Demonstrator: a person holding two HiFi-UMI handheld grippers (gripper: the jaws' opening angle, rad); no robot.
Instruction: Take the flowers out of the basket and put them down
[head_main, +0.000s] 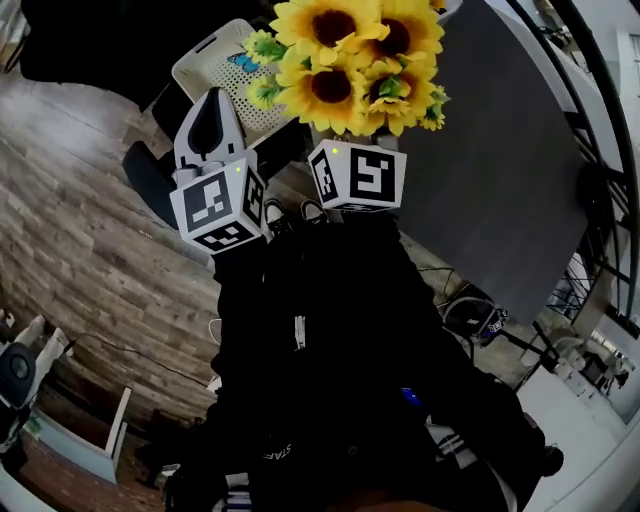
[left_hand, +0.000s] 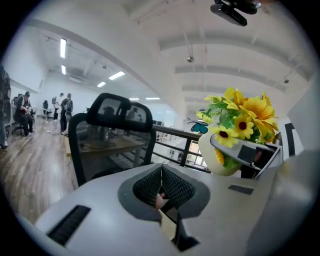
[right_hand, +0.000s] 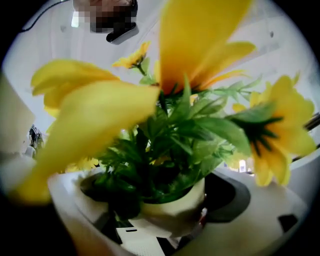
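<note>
Sunflowers (head_main: 352, 58) with yellow petals and dark centres fill the top of the head view, raised above the right hand-held gripper (head_main: 352, 150), whose marker cube (head_main: 358, 175) sits just under the blooms. The left hand-held gripper (head_main: 207, 115) is just beside it to the left, apart from the flowers. Wood-plank floor (head_main: 80, 230) lies far below, and the person's black clothing (head_main: 330, 340) fills the lower middle.

In the left gripper view, the left hand-held gripper (left_hand: 161, 186) has its 2 black ribbed pads (left_hand: 175, 189) pressed together with nothing between them. To the right, the sunflowers (left_hand: 245, 120) stand upright in a cream pot (left_hand: 220, 157) with a blue butterfly (left_hand: 199, 126) at its edge. A black office chair (left_hand: 112, 135) stands behind the left gripper, and people (left_hand: 22, 112) are small in the distance at the left.

In the right gripper view, the right hand-held gripper (right_hand: 160, 202) is clamped on the cream pot (right_hand: 182, 197), 1 jaw on each side of it. Green leaves (right_hand: 175, 145) rise from the pot, and large blurred yellow petals (right_hand: 95, 120) crowd the lens.
</note>
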